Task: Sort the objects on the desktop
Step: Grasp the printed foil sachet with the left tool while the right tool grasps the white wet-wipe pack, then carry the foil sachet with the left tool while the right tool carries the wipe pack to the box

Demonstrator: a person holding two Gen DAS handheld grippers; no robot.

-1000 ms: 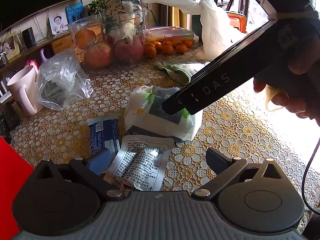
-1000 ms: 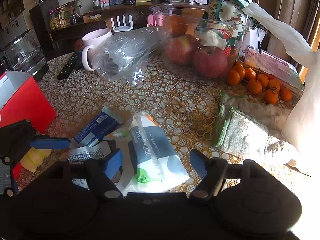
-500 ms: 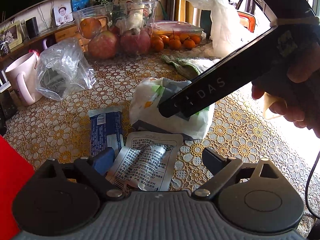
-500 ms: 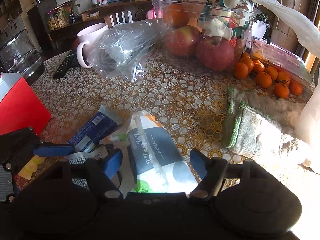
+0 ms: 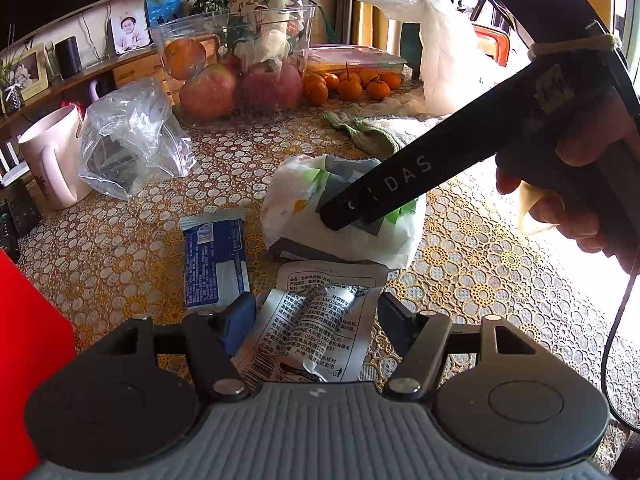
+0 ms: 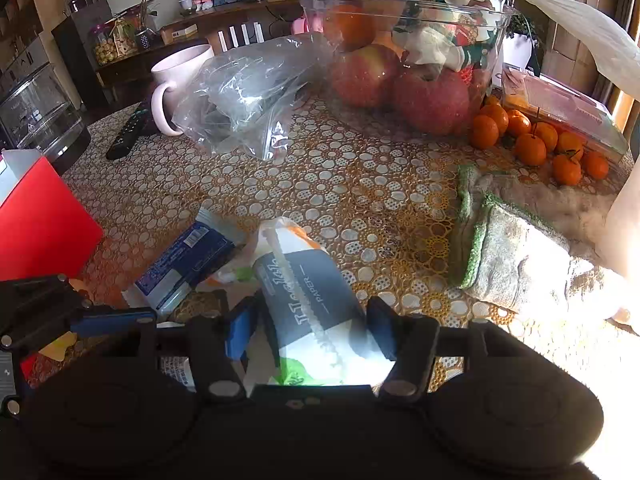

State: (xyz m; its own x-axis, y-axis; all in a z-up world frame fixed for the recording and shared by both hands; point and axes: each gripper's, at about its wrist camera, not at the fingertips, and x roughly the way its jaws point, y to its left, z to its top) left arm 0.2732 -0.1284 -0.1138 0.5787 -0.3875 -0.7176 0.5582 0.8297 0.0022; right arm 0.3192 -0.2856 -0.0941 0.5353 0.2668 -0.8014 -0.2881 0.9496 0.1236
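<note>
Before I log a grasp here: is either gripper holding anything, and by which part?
Nothing is held. The right gripper stands open astride the tissue pack; the left gripper stands open around the silver pouch.

"DAS" on my right gripper (image 5: 340,216) arm; "PAPER" on tissue pack (image 6: 316,304); Chinese print, partial number "0595-220" on silver pouch (image 5: 316,320).

tissue pack (image 6: 316,312): white, grey label, soft, lying flat between the right gripper's (image 6: 312,326) spread fingers | silver foil sachet (image 5: 320,320): crinkled, printed side up (black text), between the left gripper's (image 5: 316,316) fingers | blue wrapper (image 5: 214,260): flat, just ahead-left of it
</note>
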